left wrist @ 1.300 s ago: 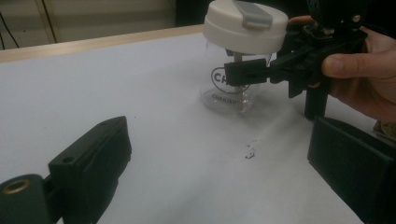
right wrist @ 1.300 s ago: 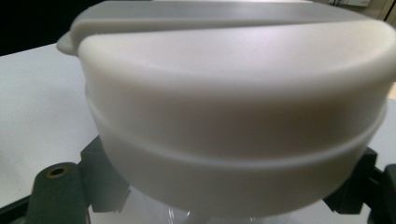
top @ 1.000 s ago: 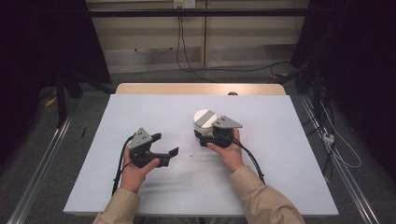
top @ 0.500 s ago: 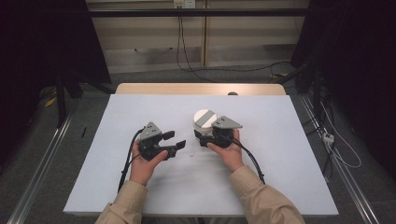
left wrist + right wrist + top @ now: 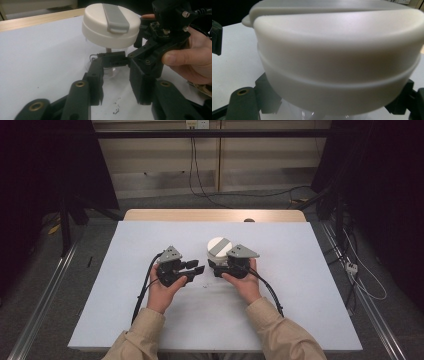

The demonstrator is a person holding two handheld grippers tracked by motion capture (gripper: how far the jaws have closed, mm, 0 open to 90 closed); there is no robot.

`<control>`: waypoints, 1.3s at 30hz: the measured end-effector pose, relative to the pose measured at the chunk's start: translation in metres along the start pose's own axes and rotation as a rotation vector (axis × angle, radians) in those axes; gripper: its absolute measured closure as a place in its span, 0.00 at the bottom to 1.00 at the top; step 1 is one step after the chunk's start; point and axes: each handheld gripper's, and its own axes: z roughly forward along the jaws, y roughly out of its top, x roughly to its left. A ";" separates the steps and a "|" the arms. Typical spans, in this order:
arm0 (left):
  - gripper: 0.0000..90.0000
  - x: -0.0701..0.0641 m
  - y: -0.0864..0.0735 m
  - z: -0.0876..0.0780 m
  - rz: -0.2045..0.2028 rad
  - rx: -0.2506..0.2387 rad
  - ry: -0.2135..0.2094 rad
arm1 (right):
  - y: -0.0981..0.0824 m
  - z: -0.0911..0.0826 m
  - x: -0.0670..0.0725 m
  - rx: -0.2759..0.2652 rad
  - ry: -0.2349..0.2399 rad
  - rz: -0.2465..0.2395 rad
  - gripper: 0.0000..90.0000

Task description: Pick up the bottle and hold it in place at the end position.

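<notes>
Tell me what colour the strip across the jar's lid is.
Grey strip on a cream-white lid; clearest in the left gripper view.

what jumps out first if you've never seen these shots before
The clear jar with a fat white lid stands mid-table, and the right gripper has a jaw on either side of its body. The left gripper, jaws apart, points at the jar from just beside it on the white table.
</notes>
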 end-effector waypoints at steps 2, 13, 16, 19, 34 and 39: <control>0.75 0.001 0.000 0.002 -0.007 0.012 0.006 | 0.000 0.000 0.000 0.000 0.000 0.001 0.21; 0.91 0.001 0.008 0.010 -0.004 0.030 0.011 | 0.000 0.000 0.000 -0.001 0.000 -0.001 0.21; 0.94 0.001 0.010 0.012 -0.005 0.032 0.010 | 0.000 0.000 0.000 -0.001 -0.001 -0.001 0.21; 0.96 0.002 0.009 0.014 -0.005 0.037 0.012 | 0.000 0.000 0.000 -0.001 0.000 -0.001 0.21; 1.00 -0.002 0.019 0.023 0.014 0.051 0.005 | -0.001 0.001 0.000 0.000 -0.002 -0.006 0.21; 1.00 -0.003 0.021 0.024 0.016 0.053 0.011 | -0.001 0.000 0.001 0.001 -0.002 -0.006 0.21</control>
